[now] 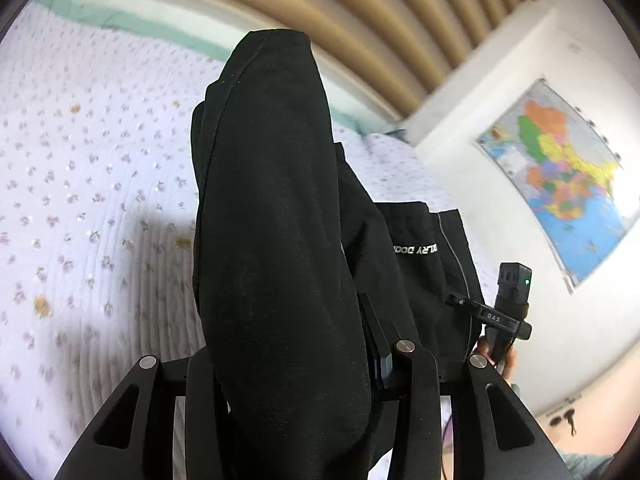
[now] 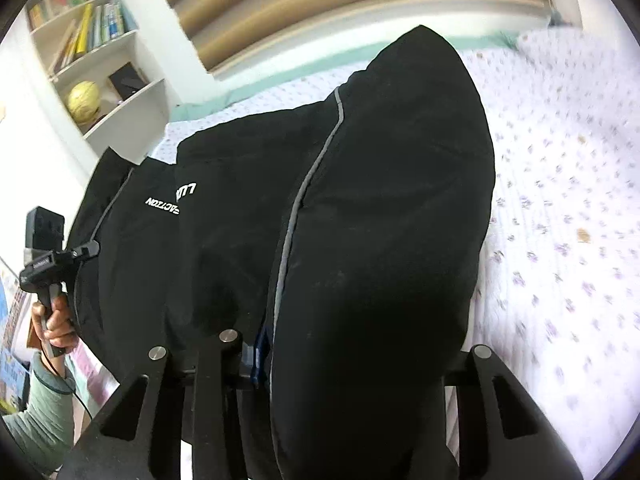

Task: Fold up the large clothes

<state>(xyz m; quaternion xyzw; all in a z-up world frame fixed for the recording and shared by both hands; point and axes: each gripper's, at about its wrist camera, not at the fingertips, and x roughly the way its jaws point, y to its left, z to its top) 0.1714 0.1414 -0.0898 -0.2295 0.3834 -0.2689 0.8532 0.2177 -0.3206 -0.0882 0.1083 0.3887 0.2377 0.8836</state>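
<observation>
A black garment (image 1: 276, 240) with white lettering and grey piping hangs over a bed, stretched between both grippers. In the left wrist view it drapes over my left gripper (image 1: 304, 364), whose fingers are shut on its fabric. The right gripper (image 1: 508, 312) shows far right, also holding the cloth's edge. In the right wrist view the garment (image 2: 380, 220) covers my right gripper (image 2: 264, 356), which is shut on it. The left gripper (image 2: 52, 256) shows at far left, clamped on the other edge. The fingertips are hidden by cloth.
A white quilt with small purple flowers (image 1: 88, 200) covers the bed below, also seen in the right wrist view (image 2: 560, 200). A map (image 1: 560, 176) hangs on the wall. A bookshelf (image 2: 92, 52) stands beside the bed. Beige blinds (image 1: 340, 12) hang behind.
</observation>
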